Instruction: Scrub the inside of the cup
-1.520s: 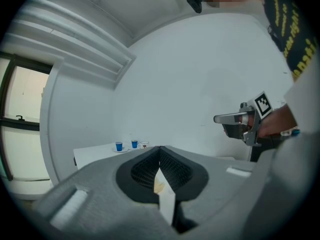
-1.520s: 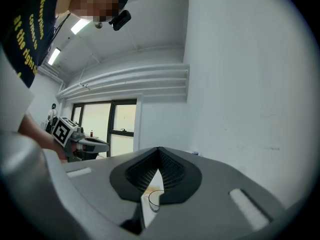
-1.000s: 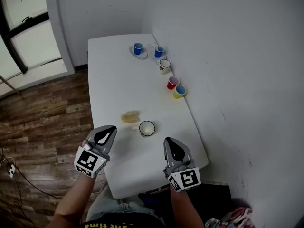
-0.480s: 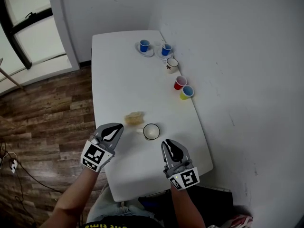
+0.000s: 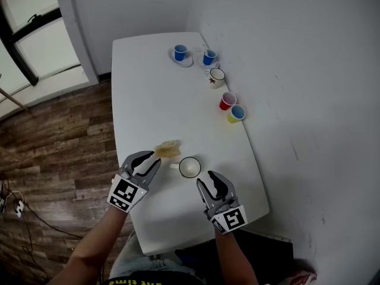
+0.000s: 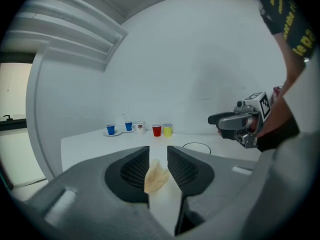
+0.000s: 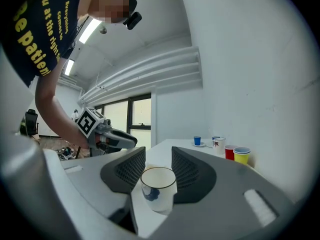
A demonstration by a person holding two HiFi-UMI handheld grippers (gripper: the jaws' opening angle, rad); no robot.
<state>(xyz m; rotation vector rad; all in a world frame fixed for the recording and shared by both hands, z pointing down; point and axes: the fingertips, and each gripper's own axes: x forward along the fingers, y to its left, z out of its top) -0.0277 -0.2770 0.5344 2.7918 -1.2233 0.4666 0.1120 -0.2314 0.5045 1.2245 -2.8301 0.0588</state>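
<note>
White desk (image 5: 142,94) set against a wall, with work at its near end. The left tool (image 5: 153,158) and right tool (image 5: 206,178) hover there with jaws parted, having just been opening, and grip nothing. The white cup (image 5: 189,167) stands upright just ahead of the right tool, framed by its jaws. It is probably ceramic, rigid, smooth and breakable, and best pinched firmly across its wall. The yellowish sponge (image 5: 168,149), apparently soft and light, lies just beside the cup, ahead of the left tool.

Left gripper (image 5: 151,160), right gripper (image 5: 206,179): jaws newly ajar.
</note>
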